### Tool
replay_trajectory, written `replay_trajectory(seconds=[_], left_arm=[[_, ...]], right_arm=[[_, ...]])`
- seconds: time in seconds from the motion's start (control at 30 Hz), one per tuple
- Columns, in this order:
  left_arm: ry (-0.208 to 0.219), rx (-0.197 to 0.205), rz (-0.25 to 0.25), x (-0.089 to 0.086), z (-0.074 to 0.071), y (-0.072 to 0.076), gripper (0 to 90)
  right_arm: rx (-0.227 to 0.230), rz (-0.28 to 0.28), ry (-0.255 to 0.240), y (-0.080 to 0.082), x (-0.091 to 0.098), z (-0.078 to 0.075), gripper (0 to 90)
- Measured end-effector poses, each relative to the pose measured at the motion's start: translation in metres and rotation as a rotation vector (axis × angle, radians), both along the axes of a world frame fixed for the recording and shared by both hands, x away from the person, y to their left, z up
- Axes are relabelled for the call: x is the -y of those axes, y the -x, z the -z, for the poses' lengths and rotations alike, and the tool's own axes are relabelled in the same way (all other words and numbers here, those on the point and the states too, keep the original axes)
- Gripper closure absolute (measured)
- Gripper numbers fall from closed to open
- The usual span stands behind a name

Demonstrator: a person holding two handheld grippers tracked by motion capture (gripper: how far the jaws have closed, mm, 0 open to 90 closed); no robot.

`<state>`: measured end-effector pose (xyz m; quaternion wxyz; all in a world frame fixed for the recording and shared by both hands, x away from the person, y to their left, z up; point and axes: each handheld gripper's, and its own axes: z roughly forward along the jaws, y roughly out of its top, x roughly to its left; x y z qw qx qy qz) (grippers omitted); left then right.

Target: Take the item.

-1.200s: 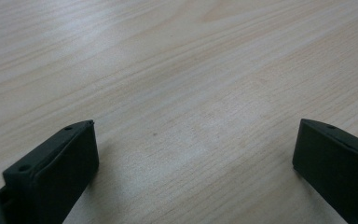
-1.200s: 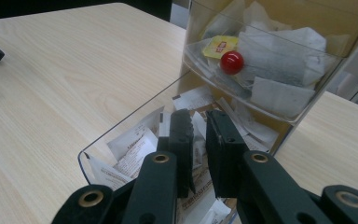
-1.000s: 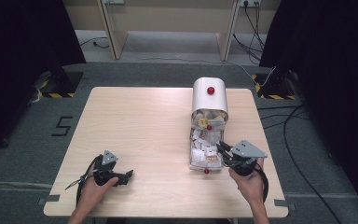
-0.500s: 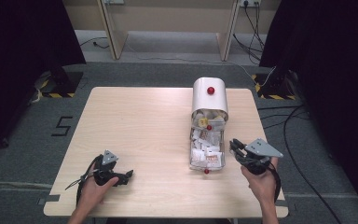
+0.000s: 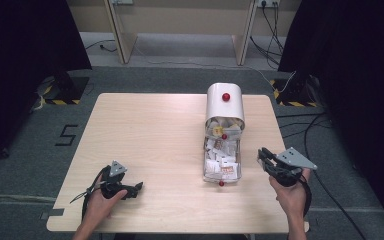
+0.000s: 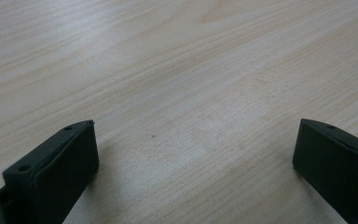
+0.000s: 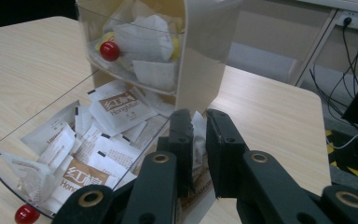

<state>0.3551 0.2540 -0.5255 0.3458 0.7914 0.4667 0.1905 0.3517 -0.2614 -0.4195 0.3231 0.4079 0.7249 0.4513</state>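
Note:
A white dispenser box (image 5: 225, 102) stands at the table's back right. Its clear lower drawer (image 5: 221, 167) is pulled out toward me and full of white sachets (image 7: 121, 105), with a red knob (image 5: 220, 183) at its front. My right gripper (image 5: 262, 155) sits just right of the drawer, apart from it. In the right gripper view its jaws (image 7: 199, 116) stand almost together, and I see nothing gripped between them. My left gripper (image 5: 137, 189) rests near the table's front left. Its jaws (image 6: 196, 140) stand wide open over bare wood.
The upper drawer has its own red knob (image 7: 109, 50), and it holds crumpled sachets. The table's right edge (image 5: 280, 150) lies close to my right hand. Cables and table legs are on the floor behind. Bare wood (image 5: 150, 130) spans the table's left and middle.
My right gripper has slid to the right, away from the drawer's front and toward the table's right edge, jaws still together. The left gripper has not moved.

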Motion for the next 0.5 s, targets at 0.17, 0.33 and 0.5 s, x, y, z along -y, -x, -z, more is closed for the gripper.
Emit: replay_trajectory(seconds=[0.17, 0.33, 0.5], left_arm=[[0.000, 0.000, 0.001, 0.000, 0.000, 0.000, 0.0], [0.000, 0.000, 0.001, 0.000, 0.000, 0.000, 0.0], [0.000, 0.001, 0.003, 0.000, 0.000, 0.000, 0.0]], right_arm=[[-0.001, 0.017, -0.006, -0.001, 0.007, 0.001, 81.2], [-0.011, 0.025, -0.007, -0.003, 0.010, 0.004, 81.2], [-0.027, 0.033, -0.006, -0.006, 0.013, 0.008, 81.2]])
